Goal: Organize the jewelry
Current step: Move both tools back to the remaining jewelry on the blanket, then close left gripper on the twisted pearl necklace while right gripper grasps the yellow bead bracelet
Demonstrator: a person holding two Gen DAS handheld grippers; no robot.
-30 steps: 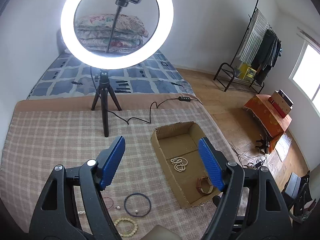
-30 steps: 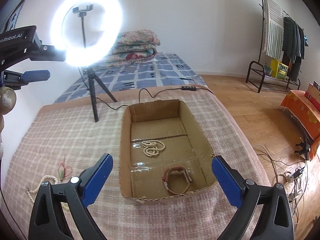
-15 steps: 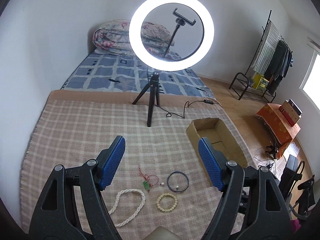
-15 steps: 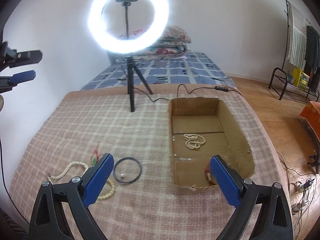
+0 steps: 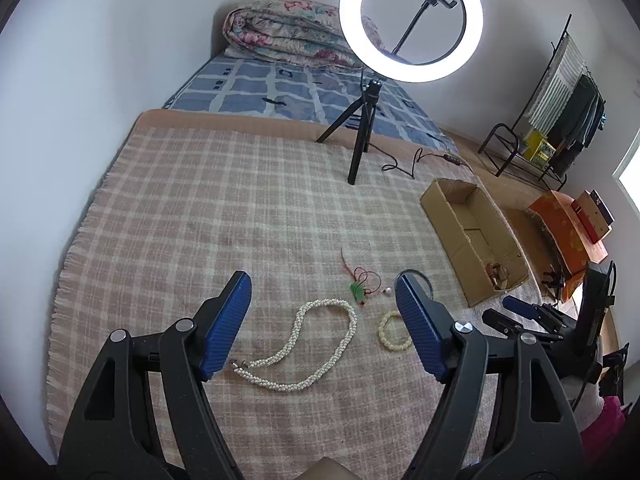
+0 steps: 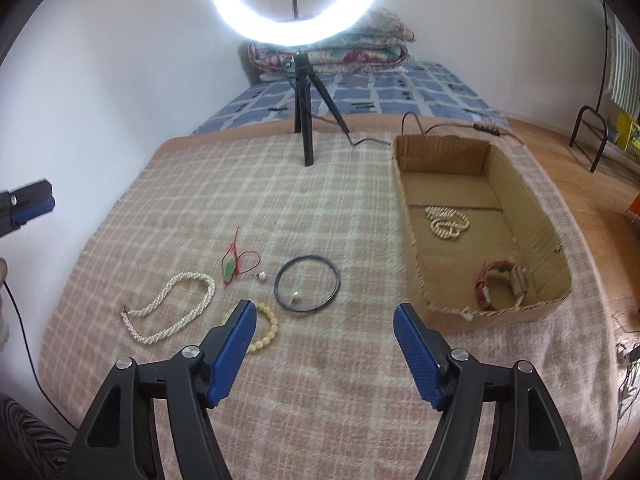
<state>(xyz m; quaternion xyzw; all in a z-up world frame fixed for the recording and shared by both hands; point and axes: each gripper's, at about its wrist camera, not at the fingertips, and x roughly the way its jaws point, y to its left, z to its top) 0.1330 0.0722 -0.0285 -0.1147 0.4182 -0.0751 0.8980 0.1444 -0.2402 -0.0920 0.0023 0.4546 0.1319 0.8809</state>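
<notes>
Both claws (image 5: pixel 323 300) (image 6: pixel 325 330) hanging open, empty; two pieces lying in box (image 6: pixel 412 236), several pieces (image 6: pixel 172 308) waiting on blanket (image 6: pixel 200 200).

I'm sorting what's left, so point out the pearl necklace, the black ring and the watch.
pearl necklace (image 5: pixel 326 342): left wrist view, on its beaded strand.
black ring (image 6: pixel 307 289): right wrist view, on its lower rim.
watch (image 6: pixel 500 282): right wrist view, on its strap, inside the box.

You see a bright ring light (image 6: pixel 296 8) on the plaid blanket (image 6: pixel 340 380), folded quilts (image 6: pixel 360 48) behind it.
</notes>
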